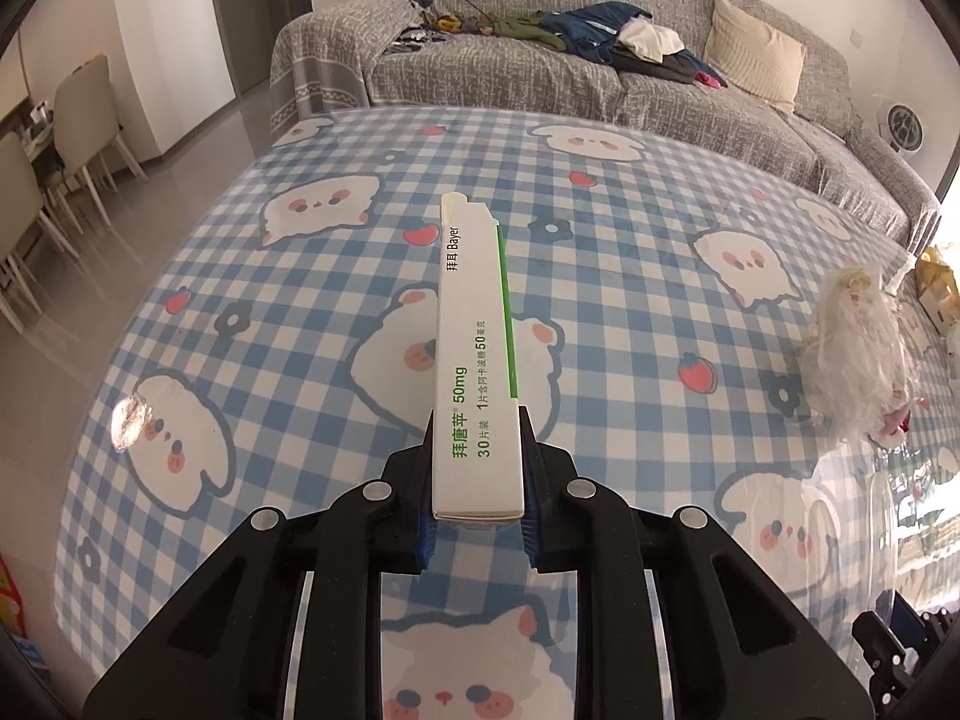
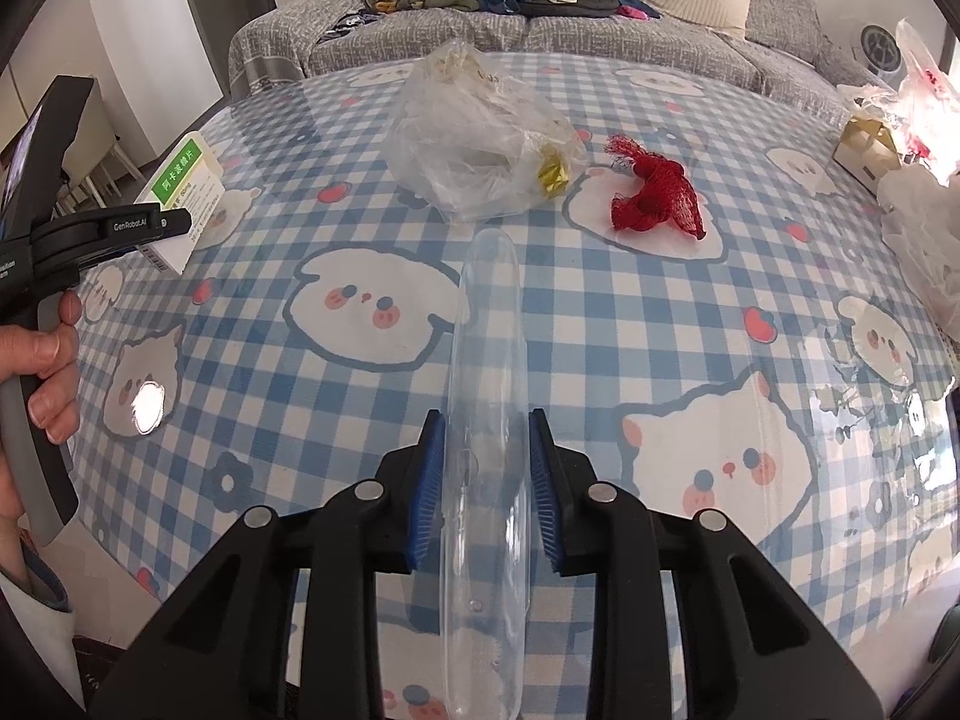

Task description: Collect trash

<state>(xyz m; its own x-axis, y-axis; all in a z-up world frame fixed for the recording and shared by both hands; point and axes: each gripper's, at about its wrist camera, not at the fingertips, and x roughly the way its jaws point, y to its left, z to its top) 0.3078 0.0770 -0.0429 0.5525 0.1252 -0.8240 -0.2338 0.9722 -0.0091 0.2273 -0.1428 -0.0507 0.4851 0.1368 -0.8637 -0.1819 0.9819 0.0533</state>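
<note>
My left gripper is shut on a long white medicine box with green print, held above the checked table. The box also shows at the left of the right wrist view, in the left gripper. My right gripper is shut on a clear plastic case that sticks out forward between the blue pads. On the table ahead lie a crumpled clear plastic bag and a red mesh net.
A grey sofa with clothes stands behind the table. More plastic bags and a small cardboard box sit at the table's right edge. Dining chairs stand at the far left.
</note>
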